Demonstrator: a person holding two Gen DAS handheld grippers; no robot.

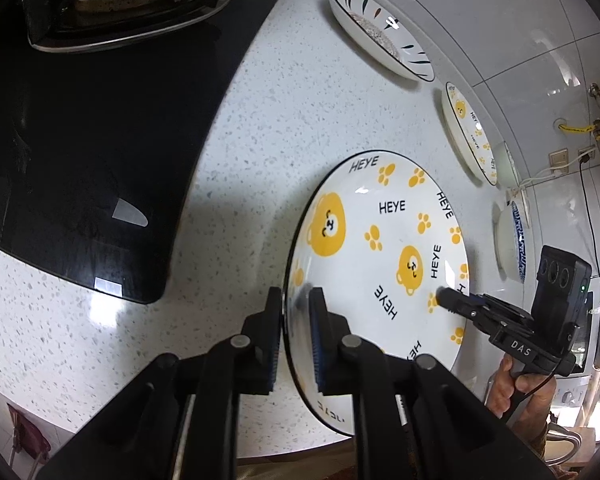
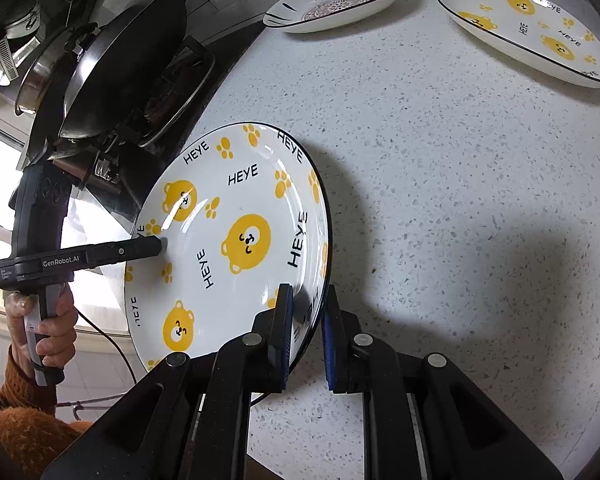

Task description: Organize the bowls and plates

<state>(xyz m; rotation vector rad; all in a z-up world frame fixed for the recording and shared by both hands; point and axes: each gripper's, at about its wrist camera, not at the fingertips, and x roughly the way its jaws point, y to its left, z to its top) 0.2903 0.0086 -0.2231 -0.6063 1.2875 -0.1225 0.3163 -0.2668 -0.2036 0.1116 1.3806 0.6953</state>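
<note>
A white plate with yellow bears and "HEYE" lettering (image 1: 380, 248) is held above the speckled counter by both grippers. My left gripper (image 1: 296, 312) is shut on its near rim; it shows from the side in the right wrist view (image 2: 162, 245). My right gripper (image 2: 306, 312) straddles the plate's opposite rim (image 2: 236, 240) with its jaws a little apart, and shows in the left wrist view (image 1: 440, 296). A second bear plate (image 2: 528, 28) and a plate with dark leaf marks (image 2: 332, 0) lie on the counter behind.
A black glass hob (image 1: 100, 140) with a burner is at the left, with a wok (image 2: 128, 72) on it. A blue-rimmed bowl (image 1: 512, 240) and other dishes stand near the tiled wall. Speckled counter (image 2: 460, 200) stretches to the right.
</note>
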